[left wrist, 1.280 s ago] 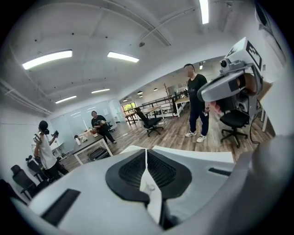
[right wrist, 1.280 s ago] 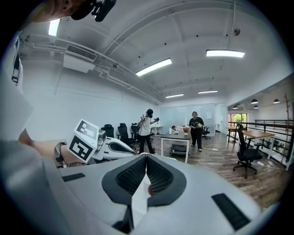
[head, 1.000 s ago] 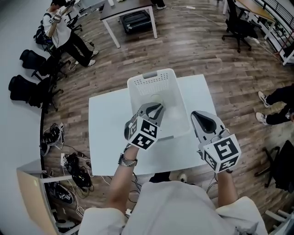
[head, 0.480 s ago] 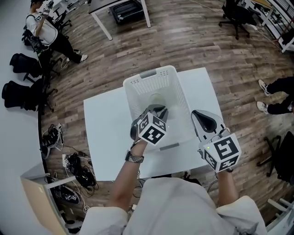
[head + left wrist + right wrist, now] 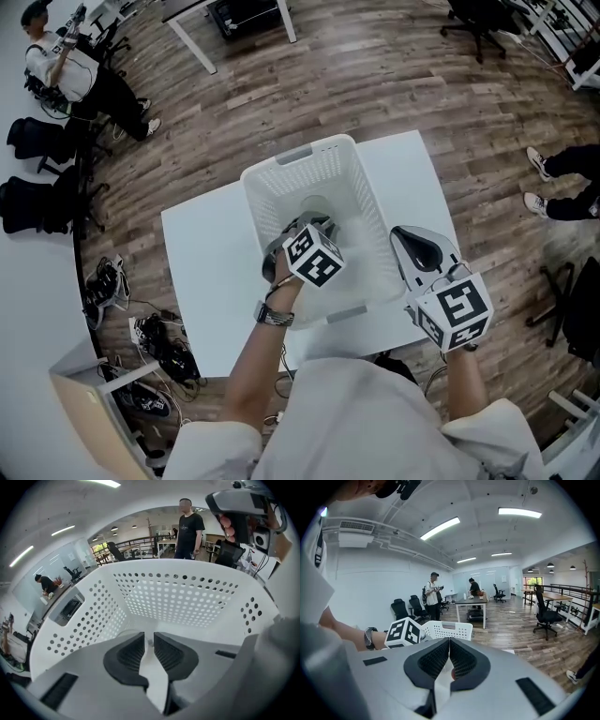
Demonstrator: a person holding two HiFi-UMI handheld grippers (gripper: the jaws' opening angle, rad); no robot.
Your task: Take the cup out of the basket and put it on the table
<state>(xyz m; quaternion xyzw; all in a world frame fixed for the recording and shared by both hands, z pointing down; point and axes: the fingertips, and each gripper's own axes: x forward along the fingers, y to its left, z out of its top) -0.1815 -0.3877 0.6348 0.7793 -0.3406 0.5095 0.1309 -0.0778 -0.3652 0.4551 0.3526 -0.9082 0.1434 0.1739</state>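
- Overhead, in the head view, a white perforated plastic basket is sitting on a white rectangular table, towards its far edge.
- The left gripper is reaching down inside the basket, its marker cube just nearer the person.
- A pale round cup is lying on the basket floor, just beyond that gripper's tips; whether they are touching is not clear from here.
- The right gripper is hovering outside the basket, to its right, over the table's near right part.
- In the left gripper view, the left gripper is pointing into the basket, with dotted walls rising all round.
- Its jaws are standing a narrow slit apart, and nothing clear is showing in the gap; the cup is hard to make out here.
- In the right gripper view, the right gripper is pointing level across the room with its jaws pressed together, pinching nothing.
- The basket is showing just past them on the left.
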